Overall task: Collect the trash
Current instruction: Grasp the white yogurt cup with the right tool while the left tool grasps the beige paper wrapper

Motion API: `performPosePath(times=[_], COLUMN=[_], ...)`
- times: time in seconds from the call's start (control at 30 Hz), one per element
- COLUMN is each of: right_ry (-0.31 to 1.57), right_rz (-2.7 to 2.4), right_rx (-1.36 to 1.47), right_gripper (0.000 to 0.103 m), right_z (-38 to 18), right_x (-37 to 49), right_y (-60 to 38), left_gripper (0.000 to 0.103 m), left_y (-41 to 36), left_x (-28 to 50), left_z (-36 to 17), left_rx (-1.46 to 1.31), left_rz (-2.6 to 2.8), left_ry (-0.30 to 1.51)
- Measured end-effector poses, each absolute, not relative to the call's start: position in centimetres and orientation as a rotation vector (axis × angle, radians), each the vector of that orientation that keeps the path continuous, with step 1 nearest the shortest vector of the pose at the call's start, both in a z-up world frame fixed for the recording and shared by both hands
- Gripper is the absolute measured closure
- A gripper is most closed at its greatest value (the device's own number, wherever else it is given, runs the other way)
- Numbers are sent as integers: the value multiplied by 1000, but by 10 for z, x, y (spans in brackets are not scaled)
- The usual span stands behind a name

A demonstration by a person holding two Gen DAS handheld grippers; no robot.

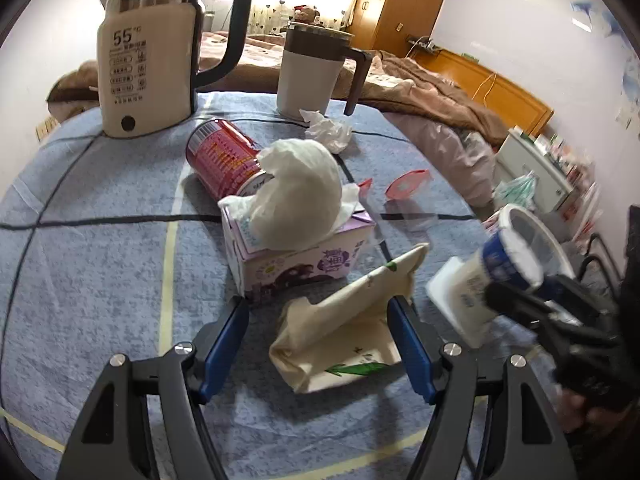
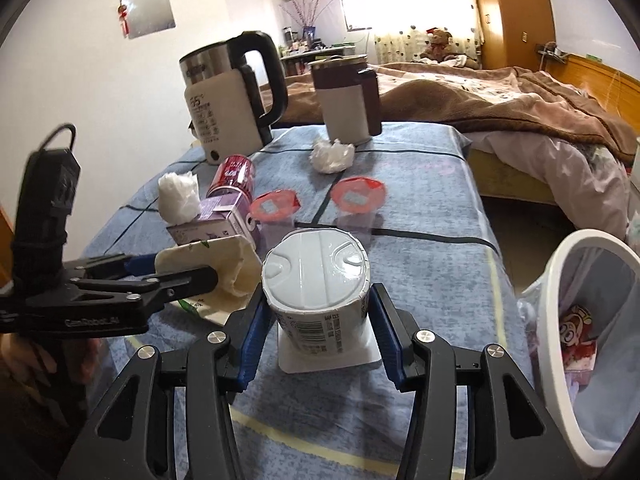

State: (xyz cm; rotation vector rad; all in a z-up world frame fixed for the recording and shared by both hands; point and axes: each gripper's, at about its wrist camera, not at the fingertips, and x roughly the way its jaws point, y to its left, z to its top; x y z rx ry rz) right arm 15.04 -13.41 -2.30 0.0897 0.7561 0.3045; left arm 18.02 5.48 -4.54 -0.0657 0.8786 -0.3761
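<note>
A cream tissue pack (image 1: 336,332) lies crumpled on the blue tablecloth (image 1: 100,260). My left gripper (image 1: 318,328) is open around it; the right pad touches the pack and the left pad stands clear. From the right wrist view, the left gripper (image 2: 192,276) reaches across that pack (image 2: 224,256). A white yogurt cup (image 2: 316,276) stands upside down on its foil lid. My right gripper (image 2: 319,292) is shut on it, a blue pad against each side. The cup (image 1: 492,276) and right gripper (image 1: 516,296) also show at the right of the left wrist view.
A red can (image 1: 222,156), a purple carton (image 1: 300,252) with a white wad (image 1: 296,196) on it, a crumpled tissue (image 1: 326,128) and two red-lidded clear cups (image 2: 276,206) (image 2: 358,192) lie around. Kettle (image 1: 148,60) and mug (image 1: 308,72) stand behind. A white-rimmed bin (image 2: 560,280) is beside the table's right edge.
</note>
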Motion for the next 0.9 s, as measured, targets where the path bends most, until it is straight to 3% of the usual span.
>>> performPosePath(times=[0.33, 0.6, 0.7, 0.73, 0.9], right_ry=[745, 752, 748, 747, 747], right_rz=[284, 254, 249, 250, 251], right_rx=[93, 126, 137, 139, 136], right_gripper=[53, 53, 53, 53, 53], right_z=[-18, -19, -19, -19, -19], right_x=[137, 129, 128, 128, 125], right_y=[-146, -164, -166, -166, -167], left_gripper=[31, 48, 58, 66, 71], left_y=[40, 38, 34, 32, 29], left_x=[170, 162, 162, 161, 158], left_z=[-47, -49, -50, -51, -49], left_rx=[-68, -124, -103, -95, -94], left_rz=[-445, -484, -469, -472, -473], left_ry=[909, 924, 923, 921, 918])
